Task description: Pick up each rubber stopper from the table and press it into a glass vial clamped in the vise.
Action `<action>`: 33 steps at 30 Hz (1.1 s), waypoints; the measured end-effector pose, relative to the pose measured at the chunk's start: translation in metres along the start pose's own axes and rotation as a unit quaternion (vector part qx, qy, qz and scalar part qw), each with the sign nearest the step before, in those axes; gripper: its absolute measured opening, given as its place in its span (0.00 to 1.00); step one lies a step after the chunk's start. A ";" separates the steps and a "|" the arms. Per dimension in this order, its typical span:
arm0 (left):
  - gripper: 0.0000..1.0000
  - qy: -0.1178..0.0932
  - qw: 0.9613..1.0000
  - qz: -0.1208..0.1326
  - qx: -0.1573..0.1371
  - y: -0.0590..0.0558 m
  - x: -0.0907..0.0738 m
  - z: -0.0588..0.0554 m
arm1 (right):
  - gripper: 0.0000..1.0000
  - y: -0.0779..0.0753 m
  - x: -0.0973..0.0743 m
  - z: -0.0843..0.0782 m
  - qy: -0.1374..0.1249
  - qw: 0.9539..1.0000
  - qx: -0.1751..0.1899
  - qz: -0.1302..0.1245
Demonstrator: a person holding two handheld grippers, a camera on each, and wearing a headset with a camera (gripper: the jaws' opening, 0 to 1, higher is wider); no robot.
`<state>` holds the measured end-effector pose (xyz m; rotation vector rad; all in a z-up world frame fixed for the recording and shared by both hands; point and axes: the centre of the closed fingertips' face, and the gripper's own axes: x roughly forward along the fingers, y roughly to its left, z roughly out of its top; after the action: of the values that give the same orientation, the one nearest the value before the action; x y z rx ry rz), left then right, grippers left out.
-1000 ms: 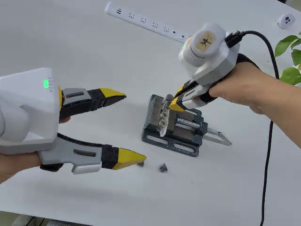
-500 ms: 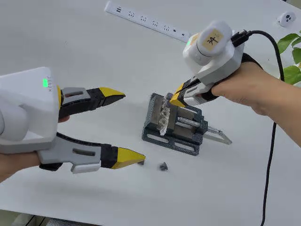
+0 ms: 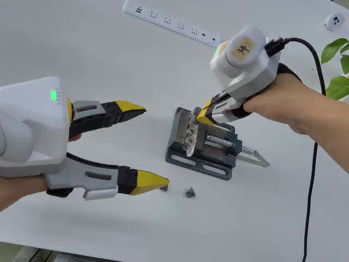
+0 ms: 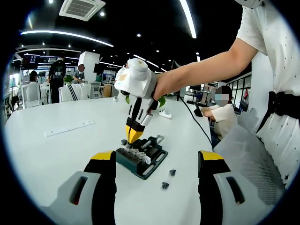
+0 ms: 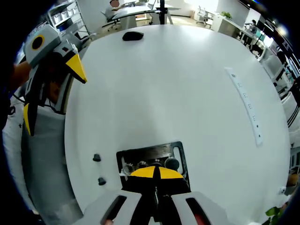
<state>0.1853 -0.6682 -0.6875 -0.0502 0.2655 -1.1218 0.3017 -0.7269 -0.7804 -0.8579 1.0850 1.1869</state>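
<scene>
A dark grey vise (image 3: 203, 155) stands mid-table with a row of clear glass vials (image 3: 191, 135) clamped in it. My right gripper (image 3: 203, 116) is shut, its yellow tips right over the far end of the row, beside a dark stopper (image 3: 195, 111) seated there. In the right gripper view the shut tips (image 5: 155, 172) hover over the vials (image 5: 133, 167) and that stopper (image 5: 171, 163). Two loose stoppers (image 3: 189, 192) (image 3: 163, 189) lie on the table before the vise. My left gripper (image 3: 150, 147) is open and holds nothing, left of the vise (image 4: 140, 158).
A white power strip (image 3: 174, 24) lies at the far side of the table. A black cable (image 3: 313, 164) trails from the right gripper along the right side. Plant leaves (image 3: 338, 65) reach in at the right edge. The vise's handle (image 3: 256, 158) sticks out rightward.
The right gripper has risen slightly over the vise's far end and stays shut. The left gripper has held still and open.
</scene>
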 end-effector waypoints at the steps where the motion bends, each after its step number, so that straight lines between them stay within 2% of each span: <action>1: 0.70 0.000 1.000 0.000 0.000 0.000 0.000 0.000 | 0.00 0.000 0.000 0.000 0.000 1.000 -0.001 0.000; 33: 0.69 -0.010 1.000 -0.003 -0.003 0.001 0.007 0.001 | 0.00 -0.001 0.005 -0.001 0.054 0.998 -0.026 0.014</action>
<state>0.1892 -0.6737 -0.6878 -0.0677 0.2510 -1.1262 0.3021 -0.7268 -0.7855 -0.9585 1.1602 1.2080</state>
